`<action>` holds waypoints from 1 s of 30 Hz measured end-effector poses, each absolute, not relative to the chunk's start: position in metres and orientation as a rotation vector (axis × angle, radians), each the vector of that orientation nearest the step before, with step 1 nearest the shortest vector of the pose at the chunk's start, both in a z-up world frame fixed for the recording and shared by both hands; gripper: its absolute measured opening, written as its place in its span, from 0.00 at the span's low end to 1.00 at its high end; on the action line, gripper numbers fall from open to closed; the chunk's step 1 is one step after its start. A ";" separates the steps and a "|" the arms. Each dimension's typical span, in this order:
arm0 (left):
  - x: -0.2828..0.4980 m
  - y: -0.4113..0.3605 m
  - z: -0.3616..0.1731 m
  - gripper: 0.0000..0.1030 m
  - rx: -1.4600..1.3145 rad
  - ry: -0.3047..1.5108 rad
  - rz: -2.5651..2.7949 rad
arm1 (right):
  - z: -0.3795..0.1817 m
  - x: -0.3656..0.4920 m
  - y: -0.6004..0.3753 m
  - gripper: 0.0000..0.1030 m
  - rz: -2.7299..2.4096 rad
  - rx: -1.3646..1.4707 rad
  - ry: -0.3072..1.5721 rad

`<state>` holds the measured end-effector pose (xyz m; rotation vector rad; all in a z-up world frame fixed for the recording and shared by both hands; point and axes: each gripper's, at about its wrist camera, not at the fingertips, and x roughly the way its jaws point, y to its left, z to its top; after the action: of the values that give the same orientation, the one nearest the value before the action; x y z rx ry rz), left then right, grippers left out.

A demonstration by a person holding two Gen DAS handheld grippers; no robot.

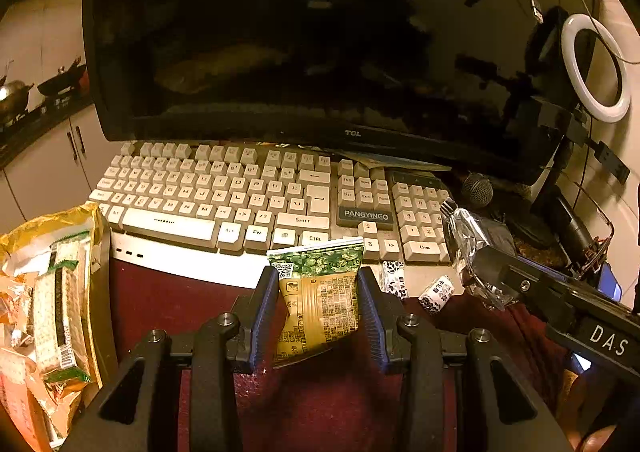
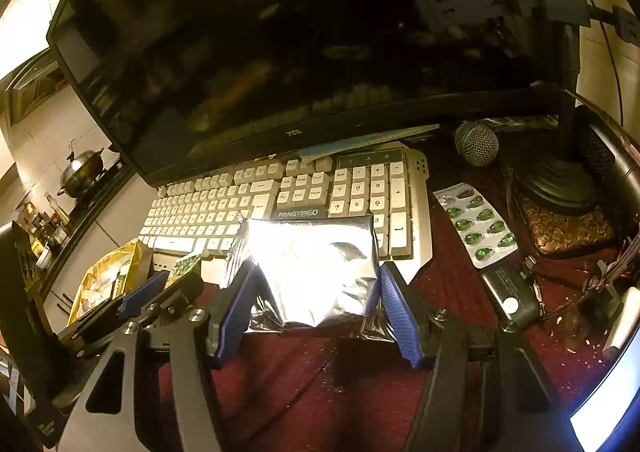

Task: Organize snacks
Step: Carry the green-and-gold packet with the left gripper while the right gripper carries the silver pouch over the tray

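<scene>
My left gripper (image 1: 318, 292) is shut on a small snack packet (image 1: 320, 304) with a green printed top and a gold lower half, held upright just in front of the keyboard. My right gripper (image 2: 314, 292) is shut on a crinkled silver foil packet (image 2: 316, 268), held over the keyboard's near edge. That foil packet (image 1: 470, 240) also shows at the right of the left wrist view. An open golden bag (image 1: 96, 252) stuffed with wrapped snacks stands at the left. Two small black-and-white wrapped candies (image 1: 394, 278) (image 1: 436, 294) lie by the keyboard's corner.
A white keyboard (image 1: 224, 192) lies under a dark TCL monitor (image 1: 300, 32). To the right are a microphone (image 2: 476, 144), a blister pack of green capsules (image 2: 478, 226), a black device (image 2: 510, 300), a ring light (image 1: 596, 68) and cables. The table is covered with dark red cloth (image 2: 320, 380).
</scene>
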<state>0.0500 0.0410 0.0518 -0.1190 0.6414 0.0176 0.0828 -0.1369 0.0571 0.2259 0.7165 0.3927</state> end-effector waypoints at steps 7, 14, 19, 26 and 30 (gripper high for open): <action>0.045 0.031 0.054 0.41 -0.057 0.607 0.043 | 0.056 0.082 -0.135 0.60 0.401 0.223 0.718; 0.043 0.027 0.056 0.41 -0.030 0.586 0.059 | 0.055 0.082 -0.135 0.60 0.405 0.222 0.717; 0.041 0.021 0.056 0.41 0.007 0.567 0.071 | 0.055 0.082 -0.133 0.60 0.405 0.216 0.721; 0.038 0.022 0.060 0.41 0.018 0.542 0.088 | 0.055 0.081 -0.133 0.60 0.404 0.216 0.709; 0.038 0.023 0.060 0.41 0.009 0.542 0.080 | 0.057 0.080 -0.134 0.60 0.396 0.215 0.704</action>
<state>0.0378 0.0226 0.0600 0.0089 0.5420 0.0796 0.0796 -0.1339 0.0566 0.2154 0.7040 0.3959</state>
